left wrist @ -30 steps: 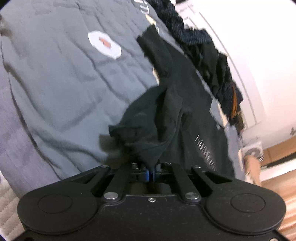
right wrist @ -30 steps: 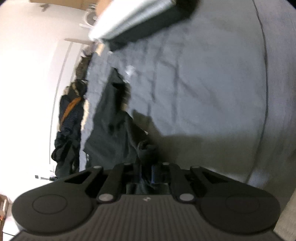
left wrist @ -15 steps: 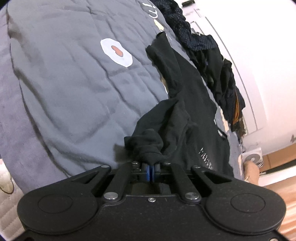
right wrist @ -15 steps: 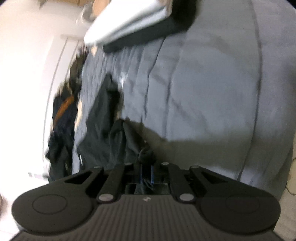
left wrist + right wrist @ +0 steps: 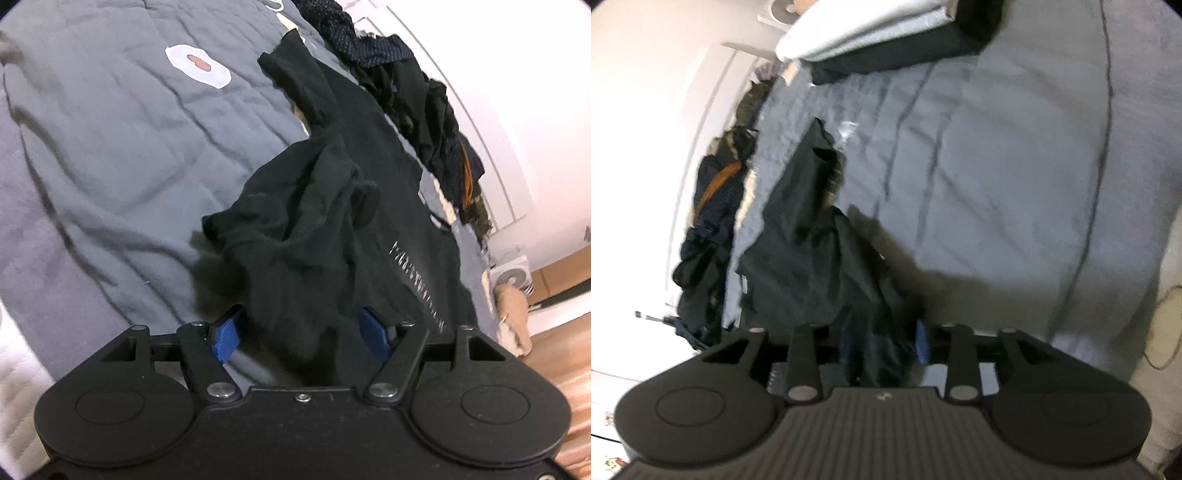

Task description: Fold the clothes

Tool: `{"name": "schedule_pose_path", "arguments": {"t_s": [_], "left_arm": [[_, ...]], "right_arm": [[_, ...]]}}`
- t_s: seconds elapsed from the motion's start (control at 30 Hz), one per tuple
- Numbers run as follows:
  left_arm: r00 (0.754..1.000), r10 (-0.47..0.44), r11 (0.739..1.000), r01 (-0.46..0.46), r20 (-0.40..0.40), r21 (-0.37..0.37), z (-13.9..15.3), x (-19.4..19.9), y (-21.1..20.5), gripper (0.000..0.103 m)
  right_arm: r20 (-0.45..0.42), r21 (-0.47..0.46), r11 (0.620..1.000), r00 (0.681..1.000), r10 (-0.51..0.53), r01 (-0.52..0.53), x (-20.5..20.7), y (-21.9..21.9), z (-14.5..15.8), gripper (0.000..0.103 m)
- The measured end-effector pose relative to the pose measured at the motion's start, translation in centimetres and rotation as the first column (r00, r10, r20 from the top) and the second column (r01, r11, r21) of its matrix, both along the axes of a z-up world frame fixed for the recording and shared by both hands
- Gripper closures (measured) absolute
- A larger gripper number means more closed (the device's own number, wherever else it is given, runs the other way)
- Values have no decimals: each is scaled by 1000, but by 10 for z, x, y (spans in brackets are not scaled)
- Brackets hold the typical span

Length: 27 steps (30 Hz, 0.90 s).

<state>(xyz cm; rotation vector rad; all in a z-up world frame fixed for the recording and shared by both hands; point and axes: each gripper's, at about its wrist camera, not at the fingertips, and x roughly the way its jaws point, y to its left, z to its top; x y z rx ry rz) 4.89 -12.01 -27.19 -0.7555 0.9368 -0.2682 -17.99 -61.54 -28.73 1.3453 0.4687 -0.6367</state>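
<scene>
- Right now my left gripper (image 5: 301,334) has its jaws spread; they have just been opening, and the blue pads (image 5: 226,336) stand clear of the cloth on both sides.
- The black shirt (image 5: 314,236) lies bunched between those pads, its near fold loose, the rest stretching away across the grey quilt (image 5: 110,155).
- White lettering (image 5: 417,280) runs along the shirt's right part.
- My right gripper (image 5: 882,341) has also just been opening; the shirt (image 5: 812,258) hangs between its blue pads (image 5: 922,341), and through the blur I cannot tell whether they still press it.
- On the quilt (image 5: 997,184), the shirt sits near the left edge in the right wrist view.
- A heap of dark clothes (image 5: 424,107) lies along the far right edge by the white wall (image 5: 517,92).
- Folded white and black items (image 5: 886,33) are stacked at the far end of the quilt.
</scene>
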Motion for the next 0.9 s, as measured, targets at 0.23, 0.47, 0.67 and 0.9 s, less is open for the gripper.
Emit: {"name": "schedule_pose_path", "arguments": {"t_s": [0.23,0.47,0.67,0.9], "left_arm": [[1000,7,1000,-7,12,21,-5,7,-4,79],[994,99,995,-99,38,12,4,8,19,99],[985,175,985,-175,-2,-10,7,5,44,99],[990,133,991,-133,-54,-6,9,9,48,90]], "right_arm": [[-57,-36,998,997,54,-56,18,12,-10,60],[-19,-46,999,1000,-2,1,13,8,-10,91],[6,-23,999,999,-31,32,8,0,-11,92],[-98,-87,992,992,78,-87,19,-4,-1,88]]}}
